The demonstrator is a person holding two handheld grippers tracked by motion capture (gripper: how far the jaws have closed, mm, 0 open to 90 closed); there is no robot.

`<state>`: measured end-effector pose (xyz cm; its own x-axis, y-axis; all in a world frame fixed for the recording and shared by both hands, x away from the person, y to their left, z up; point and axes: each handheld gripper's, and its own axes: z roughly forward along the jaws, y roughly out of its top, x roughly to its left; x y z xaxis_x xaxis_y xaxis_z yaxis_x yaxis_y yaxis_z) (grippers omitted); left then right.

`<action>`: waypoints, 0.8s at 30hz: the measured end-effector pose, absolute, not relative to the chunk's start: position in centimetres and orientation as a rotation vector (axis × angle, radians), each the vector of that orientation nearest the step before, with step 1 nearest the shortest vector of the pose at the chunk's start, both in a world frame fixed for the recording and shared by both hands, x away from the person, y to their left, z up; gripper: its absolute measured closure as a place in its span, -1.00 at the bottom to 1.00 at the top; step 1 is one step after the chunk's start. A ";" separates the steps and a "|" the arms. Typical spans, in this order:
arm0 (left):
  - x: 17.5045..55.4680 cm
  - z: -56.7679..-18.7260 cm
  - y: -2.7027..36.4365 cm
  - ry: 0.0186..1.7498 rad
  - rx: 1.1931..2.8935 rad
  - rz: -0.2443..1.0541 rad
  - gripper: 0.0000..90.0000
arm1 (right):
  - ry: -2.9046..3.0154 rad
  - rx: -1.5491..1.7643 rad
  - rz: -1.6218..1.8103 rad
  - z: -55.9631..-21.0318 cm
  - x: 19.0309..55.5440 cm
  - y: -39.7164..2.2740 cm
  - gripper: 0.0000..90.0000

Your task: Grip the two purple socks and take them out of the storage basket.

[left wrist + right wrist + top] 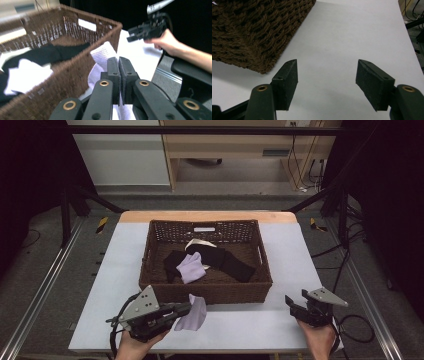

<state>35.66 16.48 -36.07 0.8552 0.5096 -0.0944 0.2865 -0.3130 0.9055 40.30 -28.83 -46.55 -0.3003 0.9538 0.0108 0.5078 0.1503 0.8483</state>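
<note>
The left gripper [184, 310] pinches a lilac sock [194, 314], jaws closed; the wicker basket [206, 291] lies just ahead of it; the right gripper [297, 304] gapes empty, well apart.

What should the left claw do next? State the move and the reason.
Probably lift the lilac sock over the basket's near wall and release it inside. The left claw is shut on it just outside that wall, and a matching lilac sock already lies in the basket.

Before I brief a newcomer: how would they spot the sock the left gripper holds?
Find the brown wicker basket mid-table, then look just outside its near wall. The pale lilac sock hangs there from the left gripper, whose jaws are shut on it; its lilac twin lies inside among black socks.
</note>
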 end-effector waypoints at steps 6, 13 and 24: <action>36.4 -38.8 16.2 0.651 1.987 0.230 0.93 | 1.887 1.391 1.051 -46.6 40.3 -28.8 -0.24; 37.8 -41.7 16.7 0.749 2.060 0.236 0.93 | 1.892 1.390 1.048 -46.7 40.3 -28.7 -0.24; 38.9 -44.3 17.4 0.841 2.144 0.262 0.90 | 1.905 1.387 1.044 -46.9 40.2 -28.7 -0.24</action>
<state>38.95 17.39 -44.28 0.7573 0.6467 -0.0908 0.4810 -0.4583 0.7474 40.24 -28.67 -46.89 -0.3110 0.9504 0.0069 0.5171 0.1631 0.8403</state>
